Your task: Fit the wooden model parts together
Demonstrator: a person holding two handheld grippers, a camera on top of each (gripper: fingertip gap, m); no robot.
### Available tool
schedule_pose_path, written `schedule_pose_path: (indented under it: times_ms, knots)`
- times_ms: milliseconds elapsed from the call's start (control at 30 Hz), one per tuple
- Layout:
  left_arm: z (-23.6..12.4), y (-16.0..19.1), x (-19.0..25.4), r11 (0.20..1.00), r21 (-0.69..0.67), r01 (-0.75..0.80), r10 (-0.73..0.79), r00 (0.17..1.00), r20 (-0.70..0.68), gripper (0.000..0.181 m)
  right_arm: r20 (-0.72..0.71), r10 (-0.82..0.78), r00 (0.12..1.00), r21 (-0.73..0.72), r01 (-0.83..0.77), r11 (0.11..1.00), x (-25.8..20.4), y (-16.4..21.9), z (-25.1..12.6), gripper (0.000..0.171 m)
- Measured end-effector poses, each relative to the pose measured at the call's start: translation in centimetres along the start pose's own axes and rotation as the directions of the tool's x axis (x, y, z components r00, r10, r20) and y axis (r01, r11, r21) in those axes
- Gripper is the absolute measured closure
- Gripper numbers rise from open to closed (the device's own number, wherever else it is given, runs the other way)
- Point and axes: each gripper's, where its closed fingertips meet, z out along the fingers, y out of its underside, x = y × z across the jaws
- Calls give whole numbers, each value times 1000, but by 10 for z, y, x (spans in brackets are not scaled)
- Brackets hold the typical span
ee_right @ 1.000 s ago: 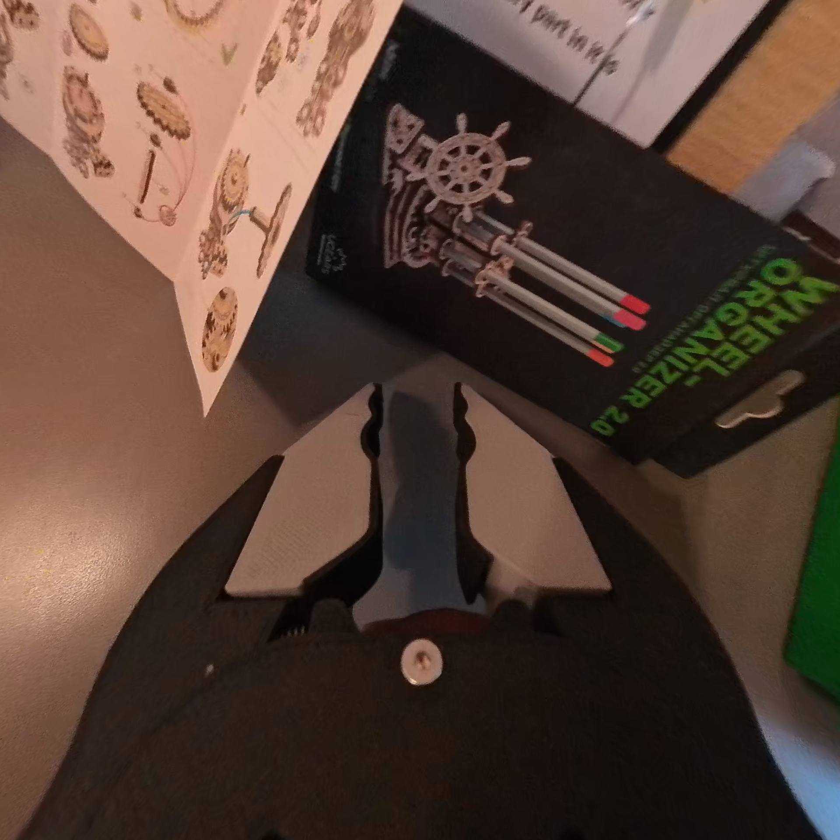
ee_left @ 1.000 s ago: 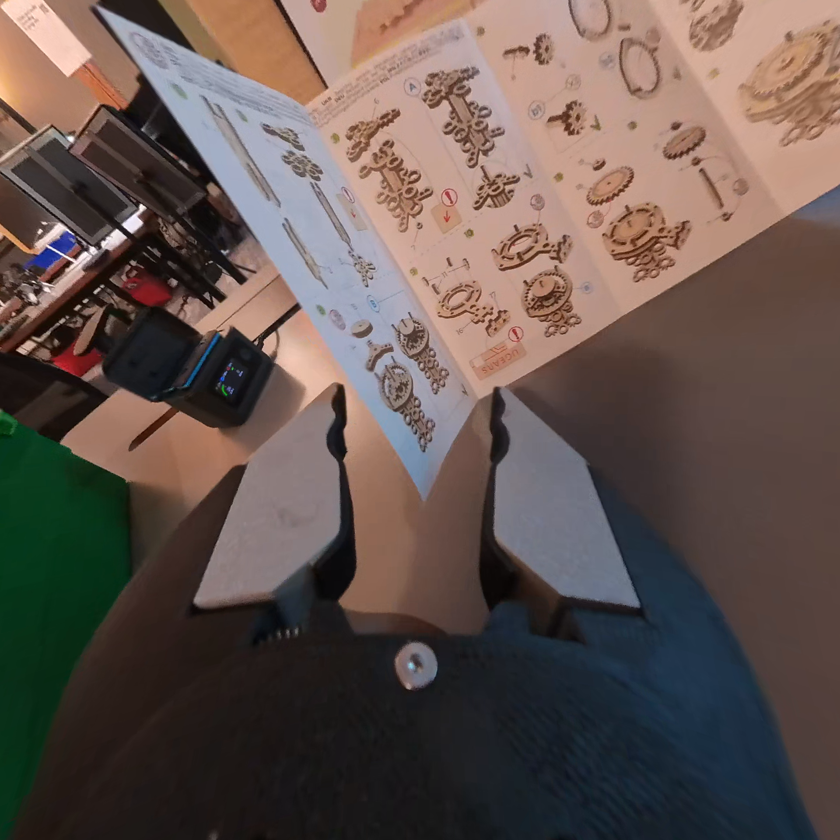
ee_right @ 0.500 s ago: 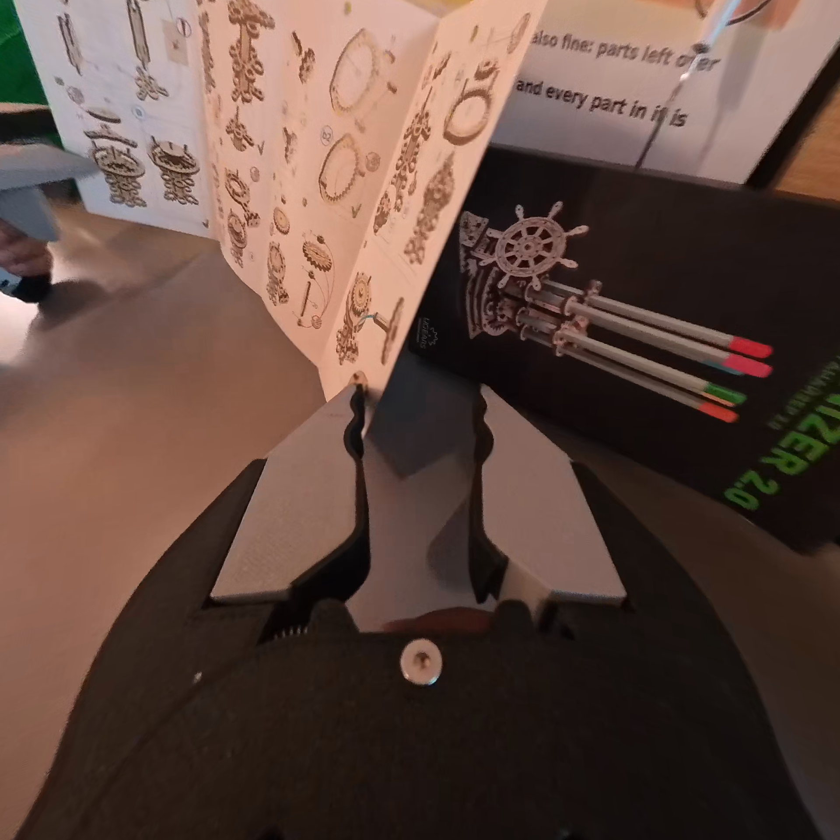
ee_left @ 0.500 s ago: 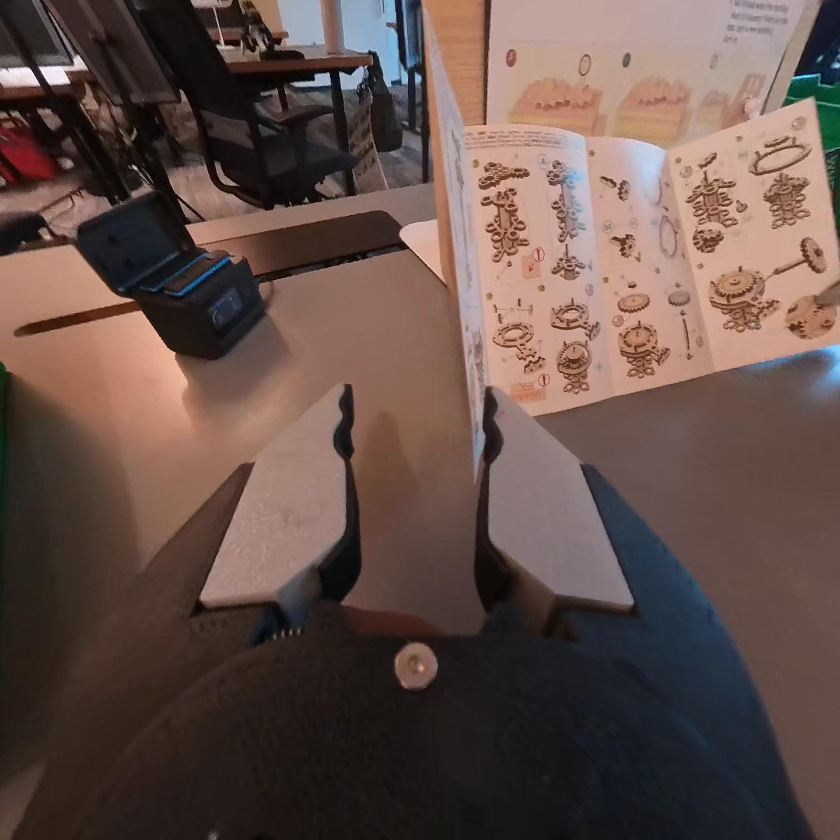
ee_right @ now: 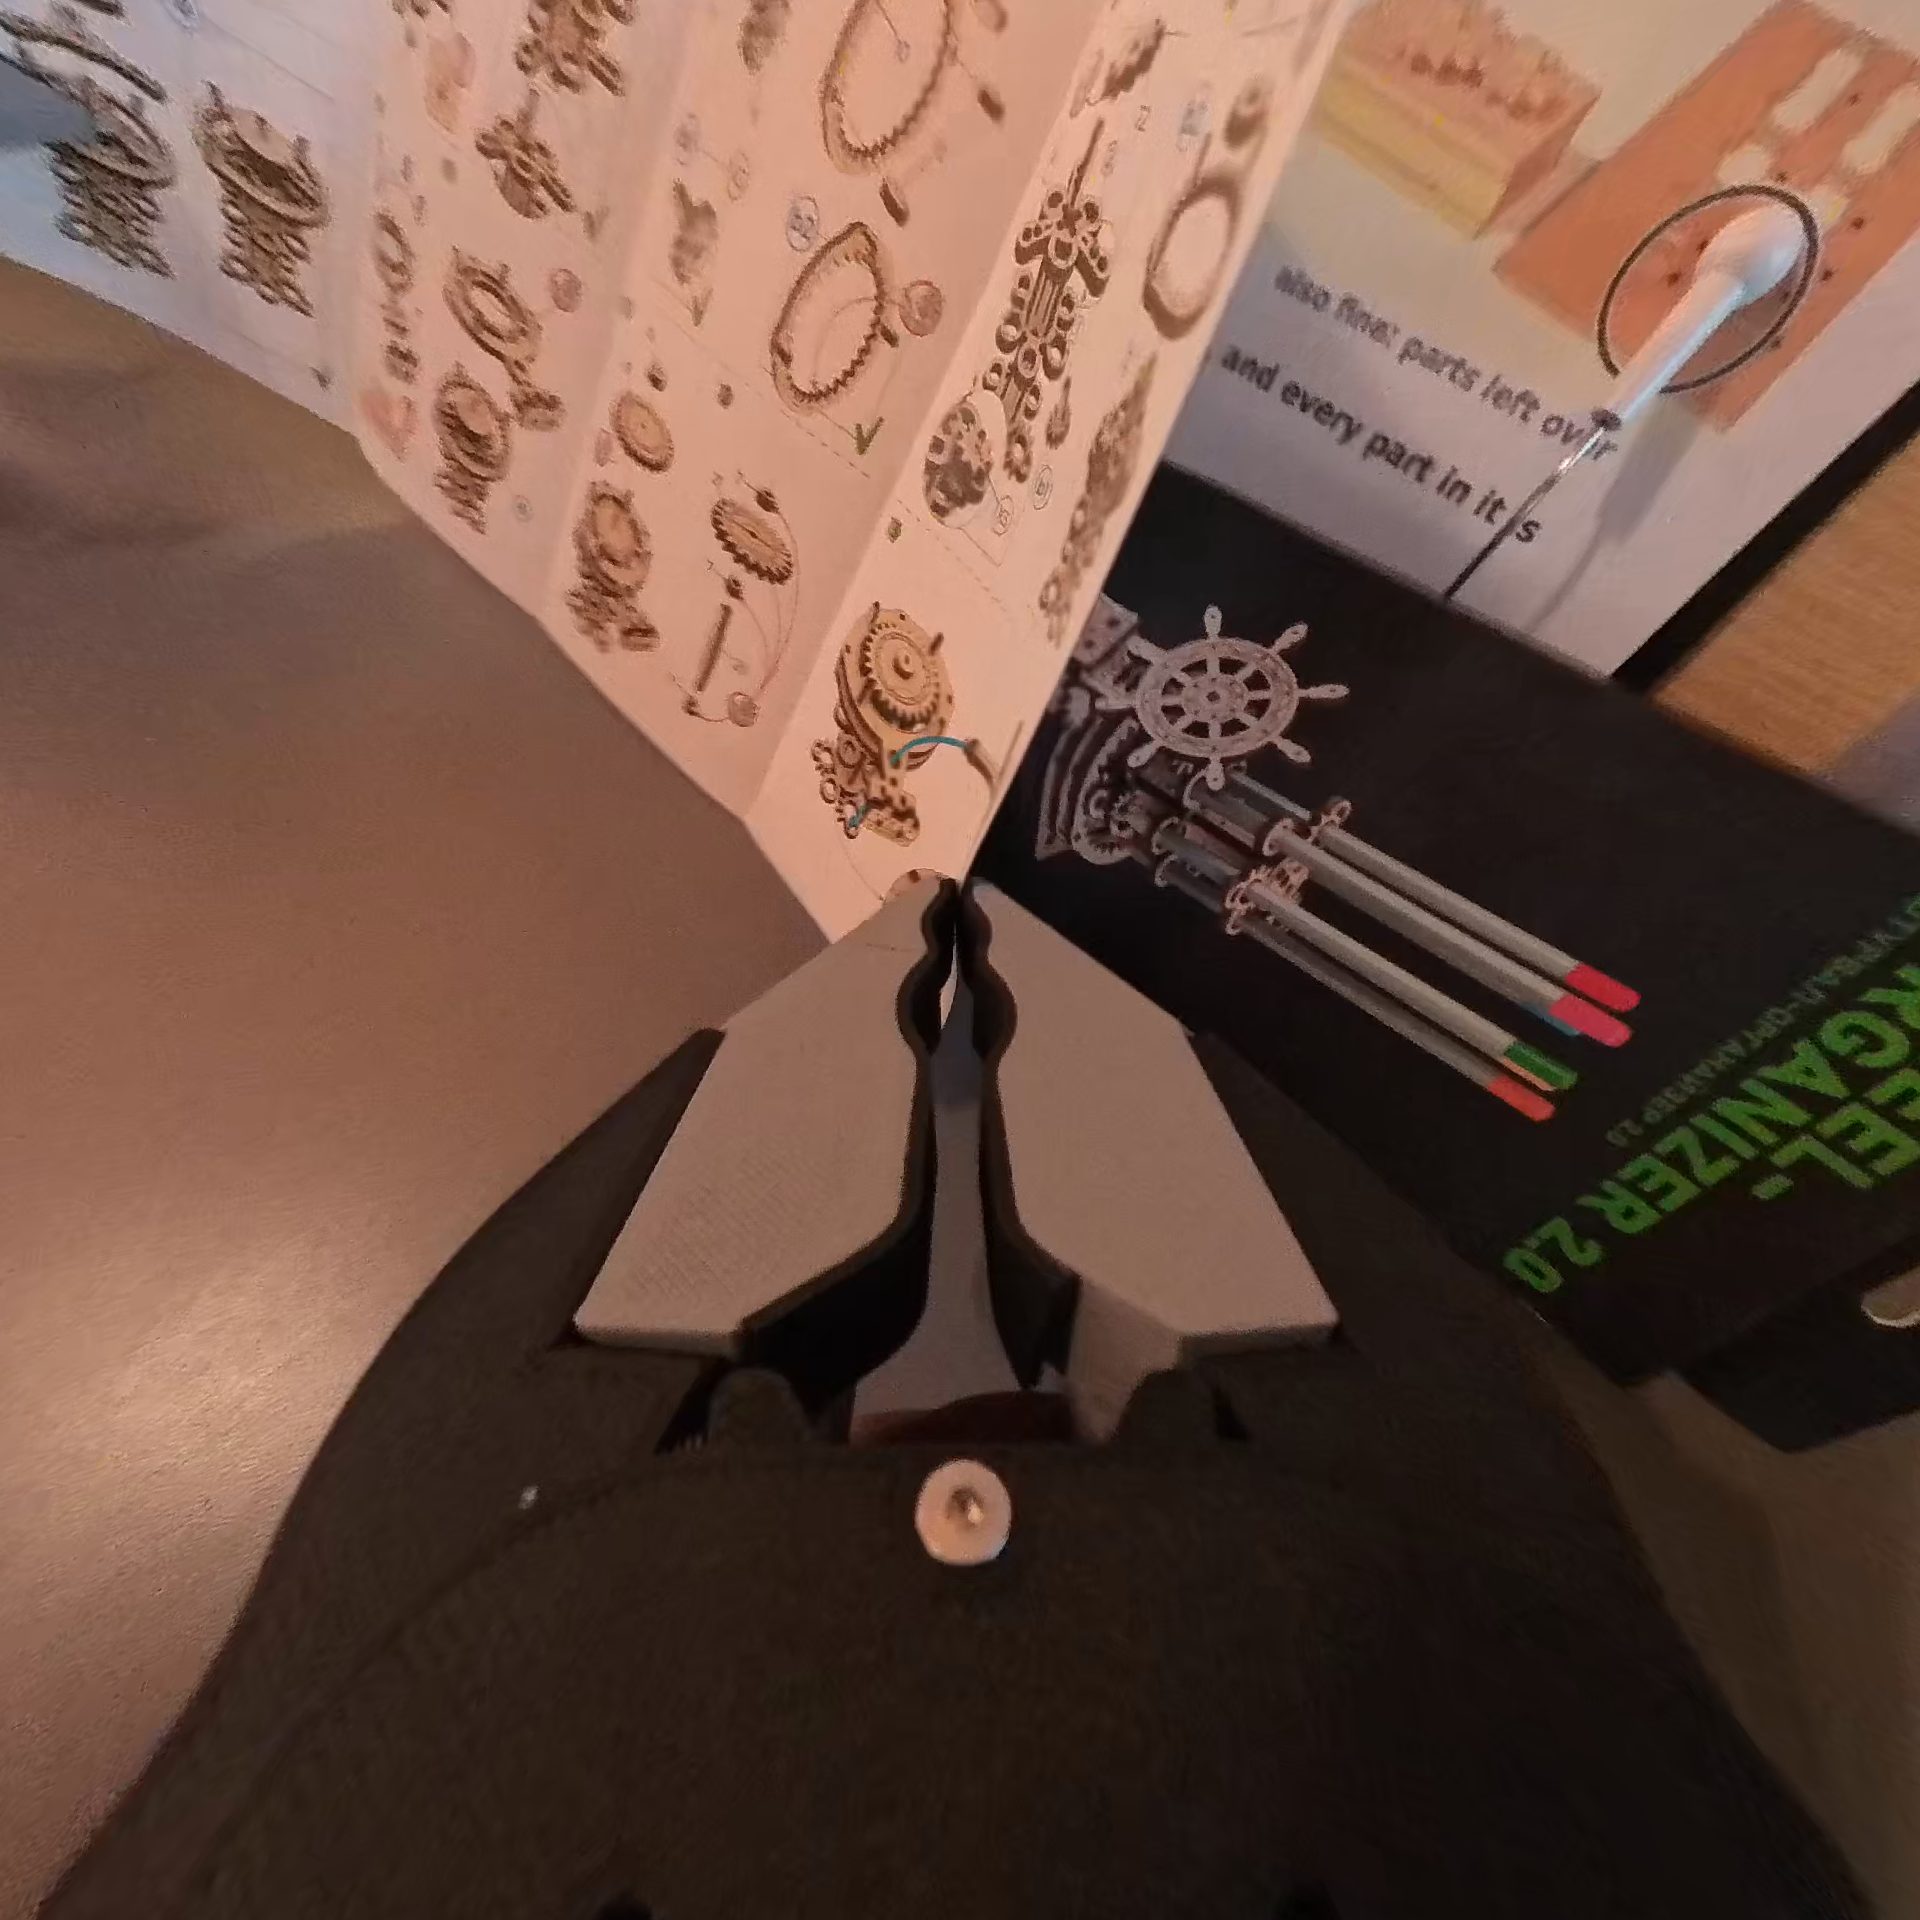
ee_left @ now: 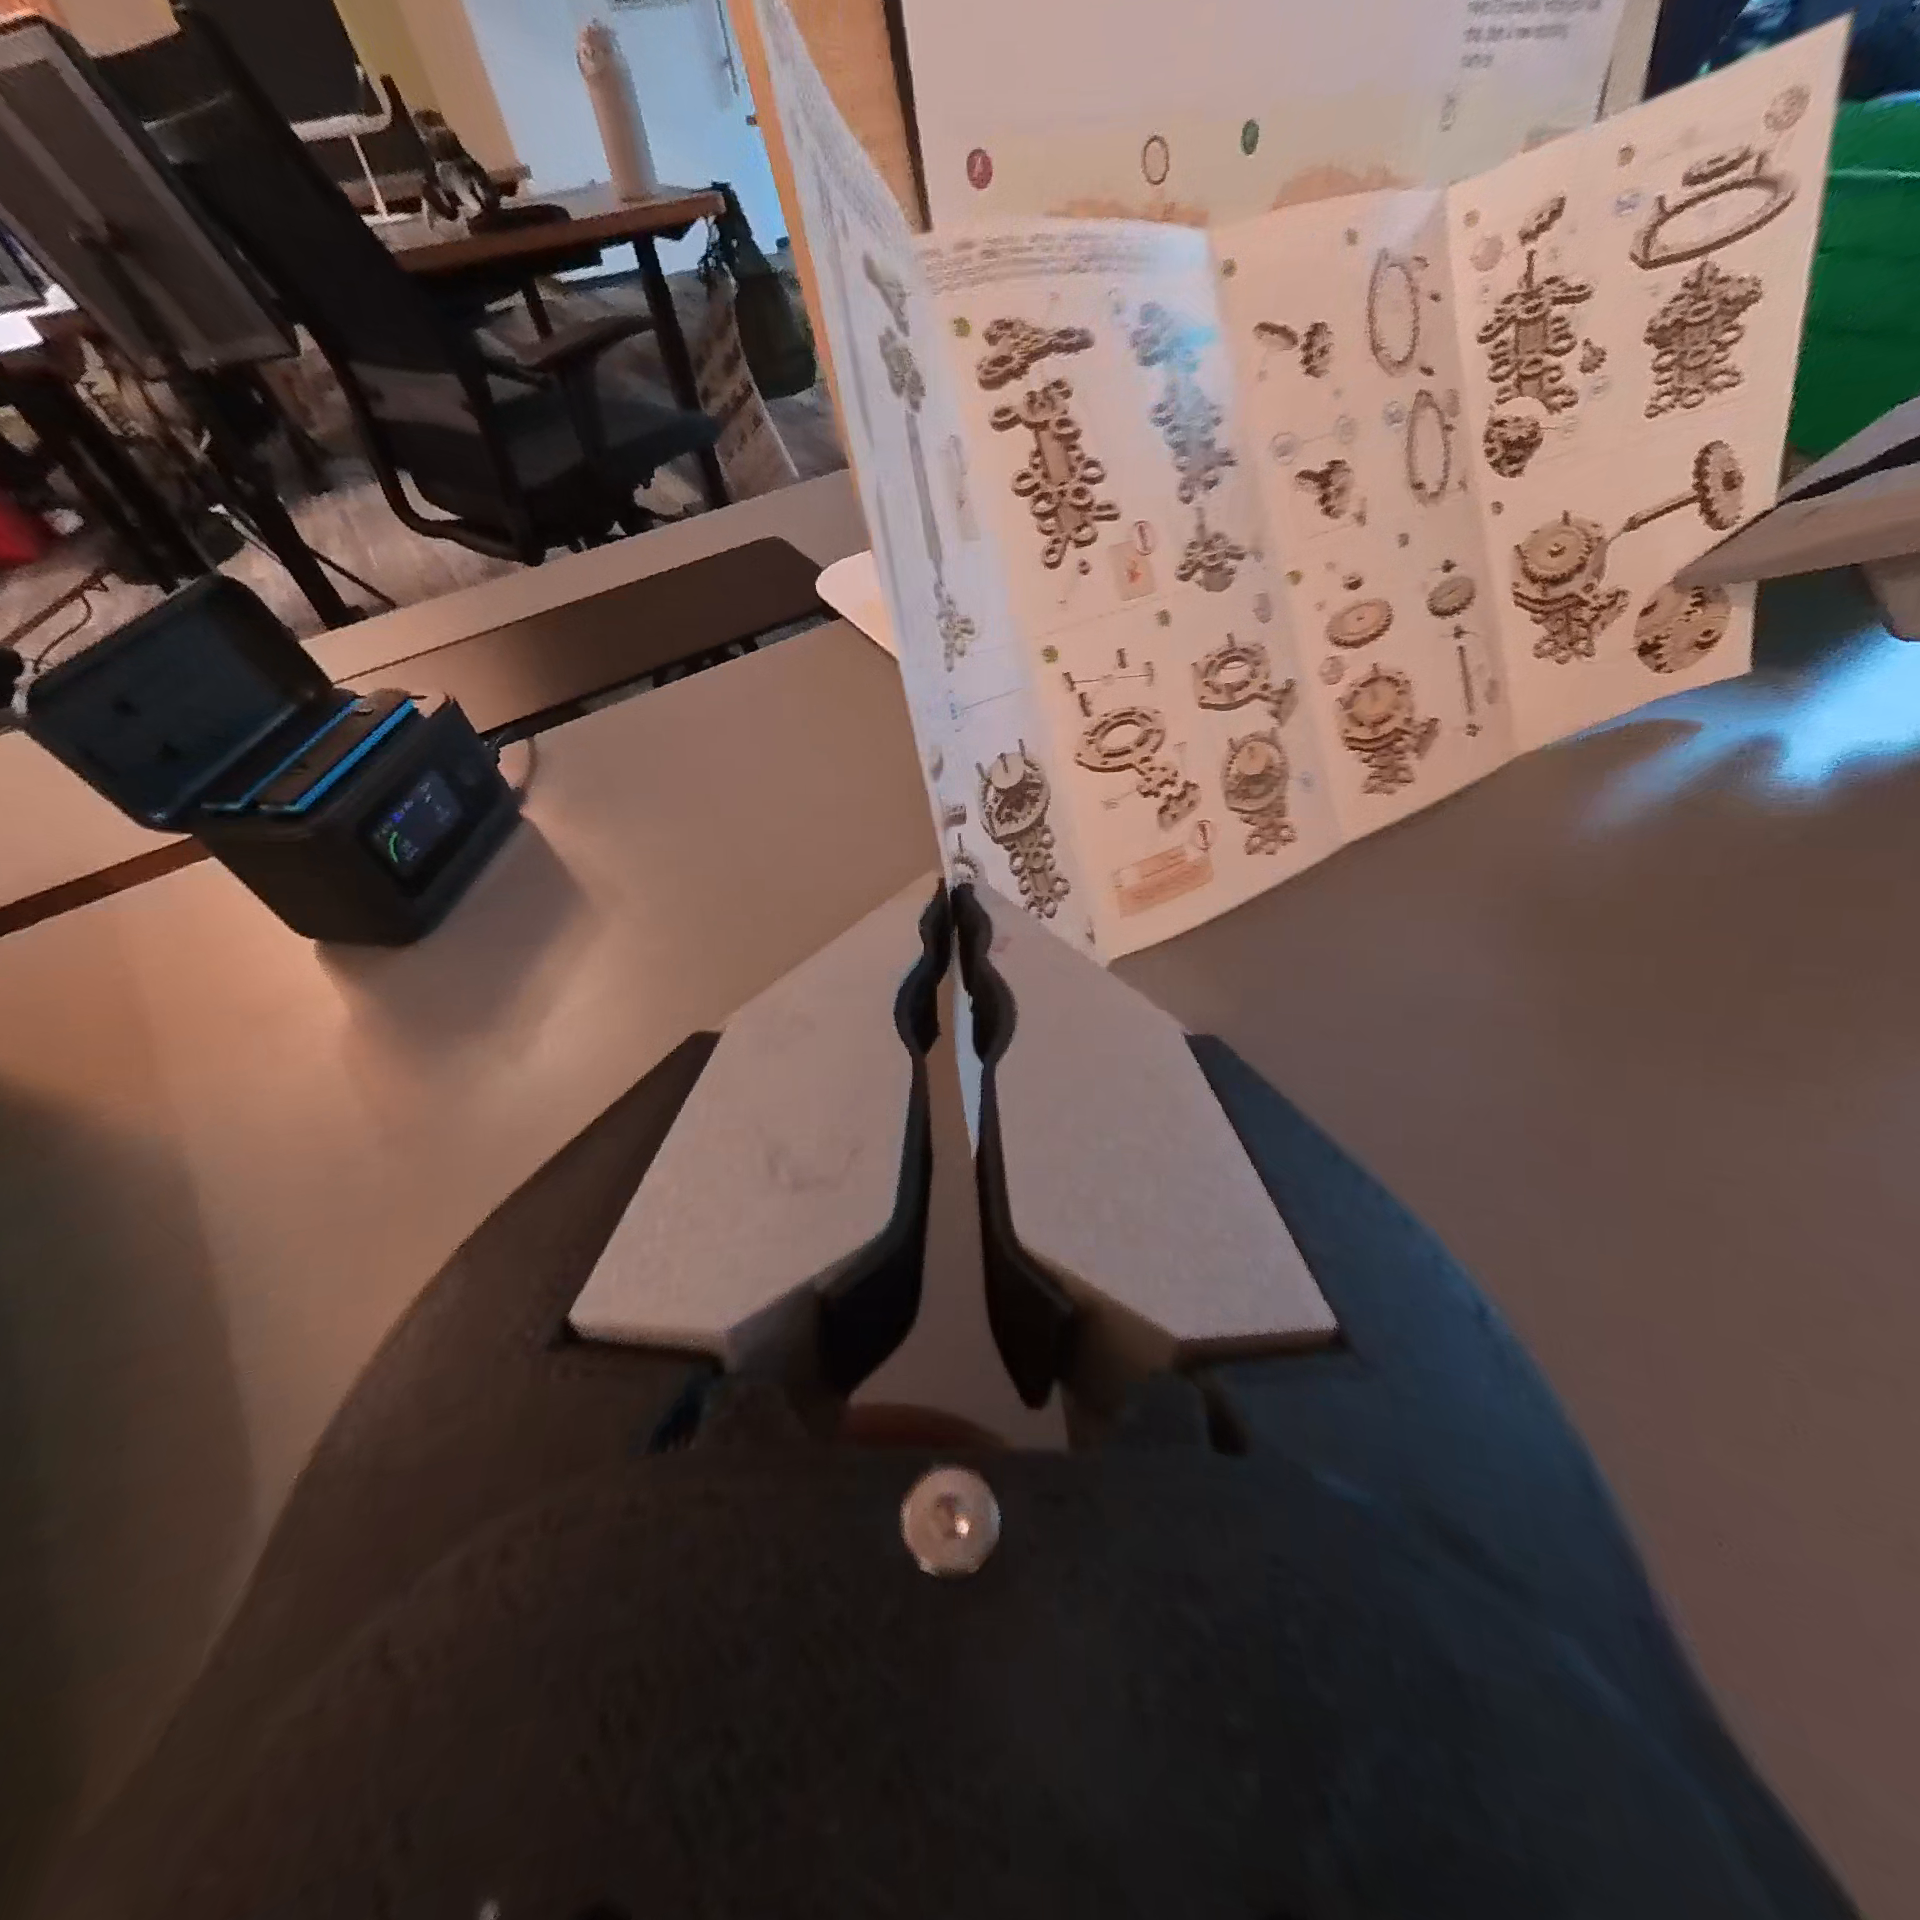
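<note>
A folded paper instruction sheet (ee_left: 1351, 499) with drawings of wooden gear parts stands upright on the grey table (ee_left: 1507, 1039). My left gripper (ee_left: 954, 902) is shut on the sheet's lower left edge. My right gripper (ee_right: 951, 896) is shut on the sheet's (ee_right: 727, 436) lower right edge; its finger also shows at the right rim of the left wrist view (ee_left: 1808, 520). The black kit box (ee_right: 1455, 883) lies just behind and right of the right gripper. No loose wooden parts are in view.
A black case with an open lid and a small screen (ee_left: 312, 790) sits on the table to the left. A printed poster (ee_right: 1507, 343) stands behind the box. Something green (ee_left: 1870, 291) is at the far right. Chairs and desks (ee_left: 468, 395) lie beyond the table. The tips of one gripper are about 30 cm away from the tips of the other.
Both grippers were open beside the sheet's edges; now both have closed on it. The views have drawn closer to the sheet.
</note>
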Motion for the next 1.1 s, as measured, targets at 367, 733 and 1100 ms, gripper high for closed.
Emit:
schedule_pose_path:
  times_ms: [367,733,1100]
  knots:
    - [-6,12,-3,997,-79,-14,22,995,101,112,-48,57,997,-4,-58,998,12,3,-3,141]
    - [-49,-5,-18,992,121,24,-56,961,270,118,-101,138,985,196,-116,974,23,-16,-37,106]
    - [-82,-17,-3,969,215,-125,32,920,390,131,-213,147,966,218,-100,971,41,-6,-51,98]
